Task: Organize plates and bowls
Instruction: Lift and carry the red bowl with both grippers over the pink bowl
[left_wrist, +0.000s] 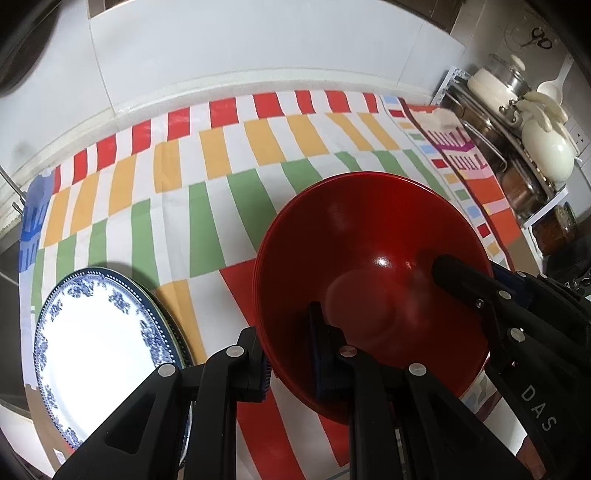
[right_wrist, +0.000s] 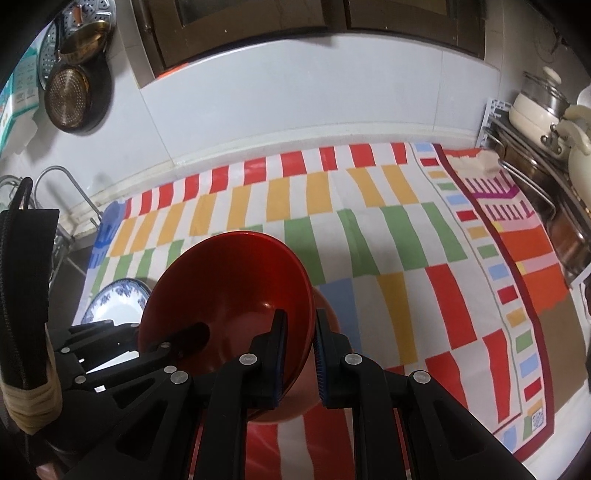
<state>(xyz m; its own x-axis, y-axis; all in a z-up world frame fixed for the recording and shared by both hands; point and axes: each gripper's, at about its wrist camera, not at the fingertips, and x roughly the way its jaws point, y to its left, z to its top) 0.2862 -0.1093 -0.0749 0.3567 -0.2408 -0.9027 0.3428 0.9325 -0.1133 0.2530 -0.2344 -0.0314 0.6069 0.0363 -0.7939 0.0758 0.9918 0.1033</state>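
A stack of red bowls (left_wrist: 369, 258) is held tilted above the striped cloth (left_wrist: 221, 166). My left gripper (left_wrist: 291, 354) is shut on the stack's near-left rim, one finger inside and one outside. My right gripper (right_wrist: 299, 350) is shut on the opposite rim of the red bowls (right_wrist: 229, 291), and one of its fingers (left_wrist: 465, 284) reaches into the bowl in the left wrist view. A blue-and-white plate (left_wrist: 99, 350) tops a small stack of plates on the cloth at the left; it also shows in the right wrist view (right_wrist: 114, 302).
A metal rack (left_wrist: 517, 155) with cream pots and jars stands at the right edge of the counter. Pans (right_wrist: 74, 96) hang on the white tiled wall at the left. A wire dish rack (right_wrist: 62, 206) stands left of the cloth.
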